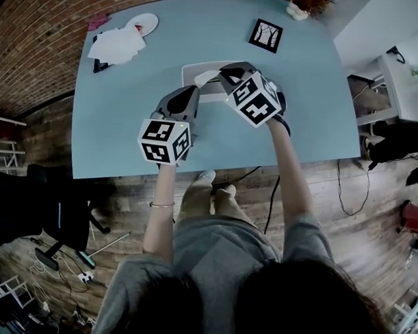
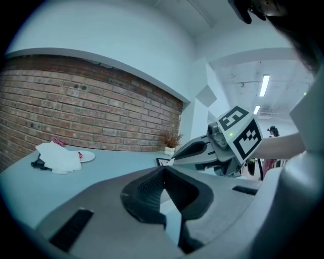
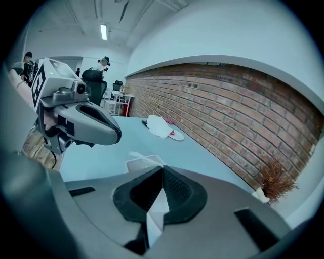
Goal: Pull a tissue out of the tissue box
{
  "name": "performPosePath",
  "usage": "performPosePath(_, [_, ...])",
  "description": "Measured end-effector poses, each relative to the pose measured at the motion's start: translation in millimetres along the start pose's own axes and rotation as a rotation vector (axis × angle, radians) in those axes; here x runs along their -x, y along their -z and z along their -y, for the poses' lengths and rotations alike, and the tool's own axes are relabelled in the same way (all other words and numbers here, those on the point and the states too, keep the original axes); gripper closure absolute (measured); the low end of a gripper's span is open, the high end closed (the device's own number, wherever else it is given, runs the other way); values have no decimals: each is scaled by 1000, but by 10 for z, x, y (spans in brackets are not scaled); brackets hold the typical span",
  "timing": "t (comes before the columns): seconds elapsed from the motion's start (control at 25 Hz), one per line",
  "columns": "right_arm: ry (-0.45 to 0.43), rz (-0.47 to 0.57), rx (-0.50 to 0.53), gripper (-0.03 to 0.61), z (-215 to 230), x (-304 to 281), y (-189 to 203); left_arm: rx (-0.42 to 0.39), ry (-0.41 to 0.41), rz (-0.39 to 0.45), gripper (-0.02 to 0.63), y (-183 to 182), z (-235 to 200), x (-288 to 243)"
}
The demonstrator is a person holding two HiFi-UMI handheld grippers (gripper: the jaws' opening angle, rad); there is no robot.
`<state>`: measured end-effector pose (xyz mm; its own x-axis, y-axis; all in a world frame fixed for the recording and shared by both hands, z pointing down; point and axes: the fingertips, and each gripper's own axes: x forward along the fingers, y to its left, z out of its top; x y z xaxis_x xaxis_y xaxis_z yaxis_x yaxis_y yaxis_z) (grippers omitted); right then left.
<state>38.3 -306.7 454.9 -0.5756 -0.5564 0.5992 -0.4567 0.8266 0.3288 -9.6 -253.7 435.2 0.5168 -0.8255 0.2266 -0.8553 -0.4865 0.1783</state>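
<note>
A pale tissue box [image 1: 193, 70] lies near the middle of the blue table [image 1: 128, 126]. My right gripper [image 1: 226, 74] hovers over the box, shut on a white tissue [image 3: 154, 212] that shows folded between its jaws. In the right gripper view the box [image 3: 144, 164] lies below, with a tissue tip [image 3: 135, 155] sticking up from it. My left gripper [image 1: 189, 95] sits at the box's near left side, jaws shut with nothing in them. The right gripper [image 2: 202, 149] also shows in the left gripper view, just ahead.
A heap of white papers [image 1: 117, 44] and a small plate [image 1: 144, 21] lie at the table's far left. A black-and-white marker card [image 1: 266, 35] and a dried plant [image 1: 298, 8] stand at the far edge. A brick wall runs behind.
</note>
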Motion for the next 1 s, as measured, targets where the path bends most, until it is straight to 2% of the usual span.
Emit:
performPosePath(0.44, [46, 43, -29, 577, -26, 278, -49, -25, 0, 34, 611, -131, 158, 172])
performPosePath(1.0, [114, 188, -125, 577, -30, 789, -146, -66, 20, 79, 611, -235, 474, 315])
